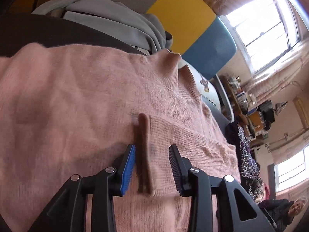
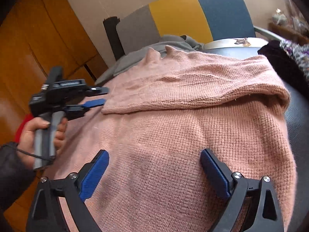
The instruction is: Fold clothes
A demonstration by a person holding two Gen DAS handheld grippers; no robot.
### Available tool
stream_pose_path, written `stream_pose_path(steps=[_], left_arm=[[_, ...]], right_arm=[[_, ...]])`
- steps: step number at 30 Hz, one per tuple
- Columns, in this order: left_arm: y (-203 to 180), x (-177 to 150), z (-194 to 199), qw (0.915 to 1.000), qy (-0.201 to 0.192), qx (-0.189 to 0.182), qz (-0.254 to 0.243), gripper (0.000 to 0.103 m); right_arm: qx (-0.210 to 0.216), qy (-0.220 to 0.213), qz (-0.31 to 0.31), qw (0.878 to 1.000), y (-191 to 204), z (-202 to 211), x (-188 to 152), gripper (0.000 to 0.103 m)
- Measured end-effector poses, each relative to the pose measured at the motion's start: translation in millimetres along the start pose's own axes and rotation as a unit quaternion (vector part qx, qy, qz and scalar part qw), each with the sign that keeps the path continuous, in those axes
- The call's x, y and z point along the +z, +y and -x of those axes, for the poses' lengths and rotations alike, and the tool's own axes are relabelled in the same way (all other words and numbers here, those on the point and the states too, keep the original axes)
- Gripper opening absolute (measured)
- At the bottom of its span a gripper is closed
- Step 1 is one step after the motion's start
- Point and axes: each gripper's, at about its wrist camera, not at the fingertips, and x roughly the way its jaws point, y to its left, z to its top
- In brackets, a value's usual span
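Lying spread over a dark padded seat (image 2: 297, 116), pink knit sweater (image 2: 173, 135), with one part folded back across itself into a thick band (image 2: 193, 85) running across the far half. Sitting behind it, a heap of grey clothing (image 2: 173, 40), against a backrest panelled in grey, yellow (image 2: 173, 17) and blue (image 2: 222, 13). Resting at the far right edge of the seat, a dark patterned garment (image 2: 289, 54).

Hovering low over the near part of the sweater, right hand-held gripper (image 2: 154, 172), its blue-padded jaws standing wide apart with only flat knit showing between them, nothing pinched.

Showing at the left of the right wrist view, left hand-held gripper (image 2: 99, 96), gripped by a person's hand (image 2: 38, 133) in a dark sleeve, pointing toward the left end of the folded band. Standing partly apart in its own view, left hand-held gripper (image 1: 152, 166), with a narrow dark brown strip (image 1: 143, 150) lying between the jaws, just beside the blue pad; touching or not, cannot tell through the blur. Glowing at the right of that view, bright windows (image 1: 264, 31).
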Motion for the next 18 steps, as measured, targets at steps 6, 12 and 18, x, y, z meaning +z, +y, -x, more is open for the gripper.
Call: stream_pose_path(steps=[6, 12, 18], left_arm=[[-26.5, 8.6, -27.5, 0.9986, 0.038, -0.009, -0.034, 0.037], [-81.6, 41.2, -4.2, 0.9947, 0.016, -0.069, -0.074, 0.007], [-139.8, 93.4, 73.8, 0.9807, -0.081, -0.144, -0.105, 0.007]], right_arm=[[0.021, -0.007, -0.008, 1.000, -1.0, 0.8, -2.7, 0.101], [0.030, -0.009, -0.012, 0.999, -2.8, 2.0, -2.5, 0.102], [0.045, -0.013, -0.023, 0.999, -6.4, 3.7, -2.0, 0.102]])
